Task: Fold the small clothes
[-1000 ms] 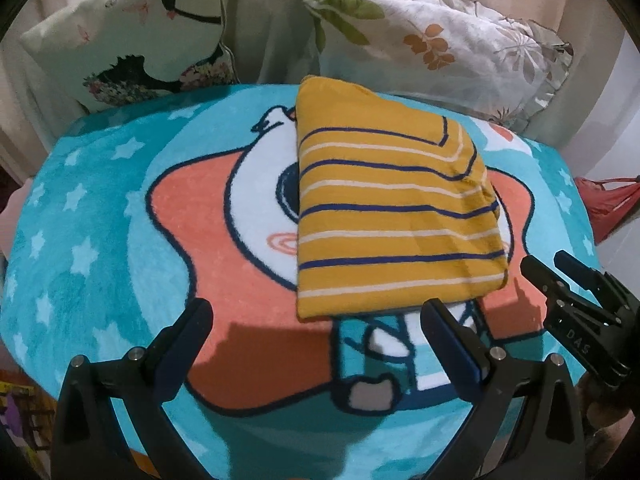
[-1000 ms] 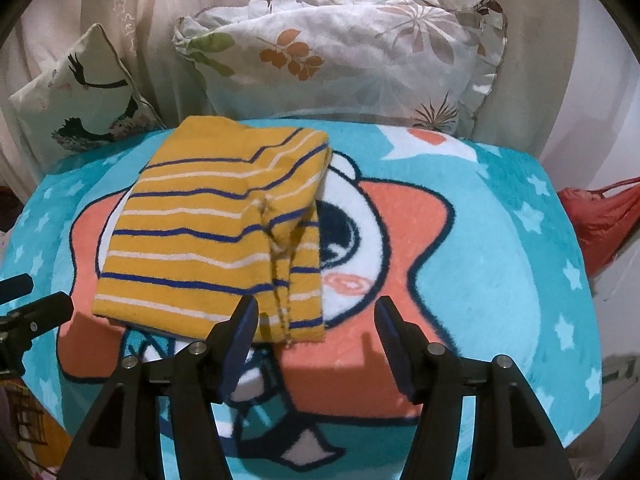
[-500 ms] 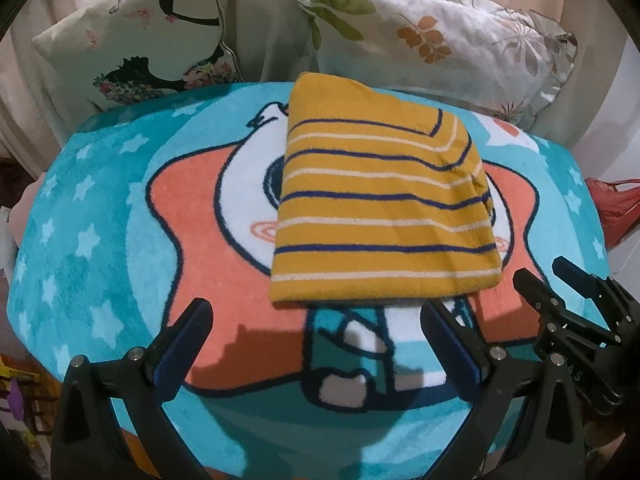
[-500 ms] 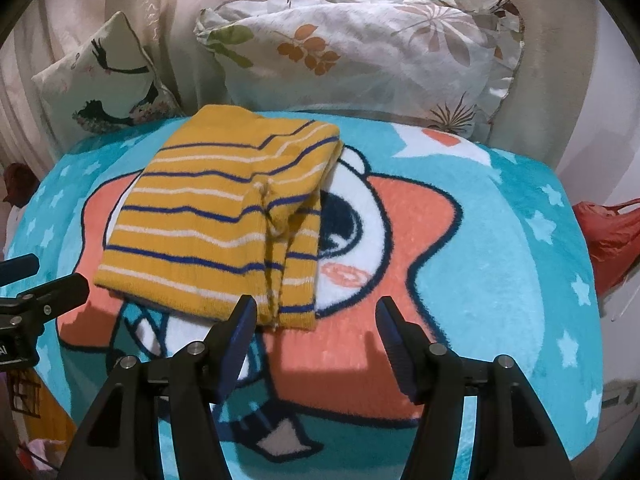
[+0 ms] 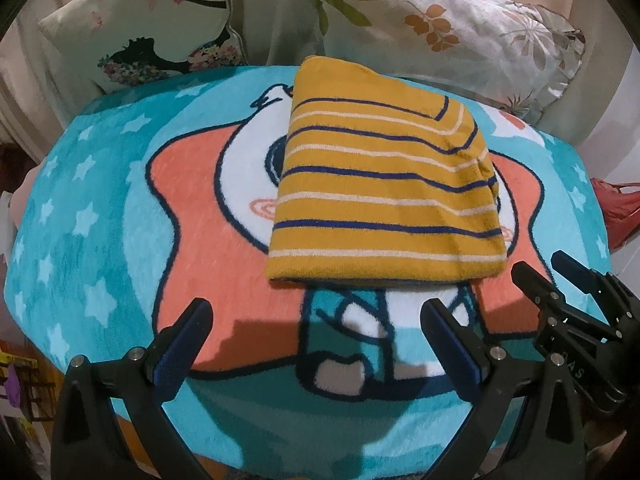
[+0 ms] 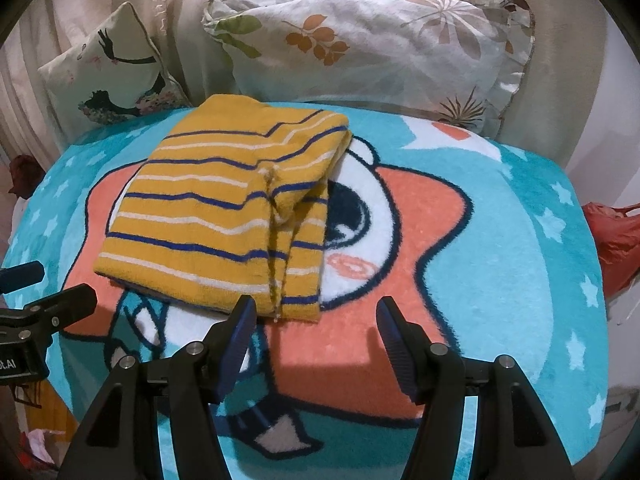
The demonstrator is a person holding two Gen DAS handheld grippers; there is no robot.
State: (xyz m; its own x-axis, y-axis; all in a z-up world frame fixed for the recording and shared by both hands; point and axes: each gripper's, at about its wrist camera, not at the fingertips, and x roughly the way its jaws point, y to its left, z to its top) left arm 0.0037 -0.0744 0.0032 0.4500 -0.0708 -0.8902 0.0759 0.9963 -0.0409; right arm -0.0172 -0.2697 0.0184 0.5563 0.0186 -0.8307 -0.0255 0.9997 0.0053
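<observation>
A: Yellow striped garment (image 5: 384, 196) lies folded into a compact rectangle in the middle of the teal blanket (image 5: 92, 216), on top of the orange star figure (image 5: 208, 264) printed there. Do you see it the same in the other view?

B: Yes. From the right wrist the yellow striped garment (image 6: 224, 216) covers the left part of the star, and one narrow folded layer hangs along its right edge, a little loose. The stripes are dark blue and cream.

A: And the tongs?

B: The left tongs (image 5: 316, 344) stand with the fingers wide apart, holding nothing, just in front of the near edge of the garment and not touching it. The right tongs (image 6: 316, 328) are also spread apart and empty, near the near right corner of the cloth; its left finger (image 6: 238, 332) is close to the hem, but I cannot tell if it touches.

A: Behind the blanket?

B: Two pillows lean against a beige curtain (image 6: 180, 8): a floral pillow (image 6: 376, 48) on the right and a bird pillow (image 6: 108, 72) on the left. Something red (image 6: 612, 240) lies beside the blanket at the right side.
</observation>
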